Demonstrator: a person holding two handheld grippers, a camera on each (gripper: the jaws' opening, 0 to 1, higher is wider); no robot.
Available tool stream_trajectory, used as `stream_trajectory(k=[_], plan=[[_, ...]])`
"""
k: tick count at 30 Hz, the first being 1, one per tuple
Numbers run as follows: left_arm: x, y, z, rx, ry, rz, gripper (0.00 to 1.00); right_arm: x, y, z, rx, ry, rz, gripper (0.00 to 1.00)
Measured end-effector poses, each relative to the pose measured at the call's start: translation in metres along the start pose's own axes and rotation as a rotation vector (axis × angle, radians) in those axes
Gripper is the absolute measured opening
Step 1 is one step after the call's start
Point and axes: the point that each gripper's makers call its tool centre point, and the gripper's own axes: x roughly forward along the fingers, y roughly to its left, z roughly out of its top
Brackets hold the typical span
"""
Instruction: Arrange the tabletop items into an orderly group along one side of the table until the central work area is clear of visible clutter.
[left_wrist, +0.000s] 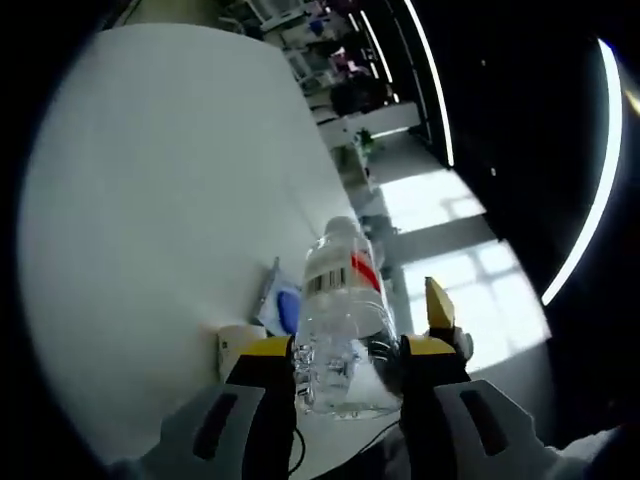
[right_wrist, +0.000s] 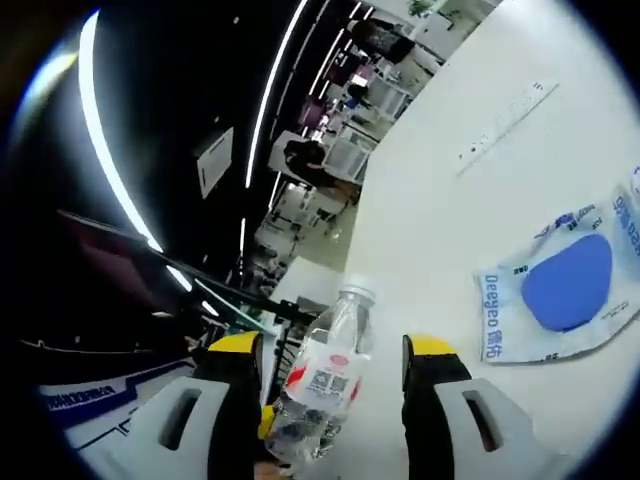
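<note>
A clear plastic water bottle (left_wrist: 345, 330) with a red and white label and a white cap stands tilted over the white table (left_wrist: 160, 200). My left gripper (left_wrist: 348, 352) is shut on its lower body, one yellow-tipped finger on each side. A yellow fingertip (left_wrist: 438, 303) of my right gripper pokes in just right of the bottle. In the right gripper view the same bottle (right_wrist: 322, 385) lies between the wide-apart fingers of my right gripper (right_wrist: 332, 352), which is open and clear of the bottle's sides.
A blue and white flat packet (right_wrist: 562, 288) lies on the table beside the bottle, and the same packet (left_wrist: 283, 305) shows behind it in the left gripper view. A small pale object (left_wrist: 236, 345) sits near it. A long white strip (right_wrist: 503, 122) lies farther off. The table edge (left_wrist: 310, 110) borders a room with desks.
</note>
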Motion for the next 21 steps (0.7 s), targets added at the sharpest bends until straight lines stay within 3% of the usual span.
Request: stream_trajectory(k=[4,9,13,21], plan=[[-0.001,-0.012,-0.008,0.011,0.019,-0.037,0.36,0.001,-0.003,0.003,0.014,-0.009,0.002,0.53],[-0.001,-0.022,-0.019,0.048,0.051,-0.058,0.36,0.002,-0.011,0.016,0.163,-0.062,0.016,0.53],[-0.001,-0.026,-0.025,0.069,0.083,-0.076,0.36,0.004,-0.014,0.014,0.129,-0.041,0.002,0.53],[0.003,-0.036,-0.039,0.135,0.163,-0.11,0.36,0.007,-0.004,0.021,0.16,-0.064,0.045,0.51]])
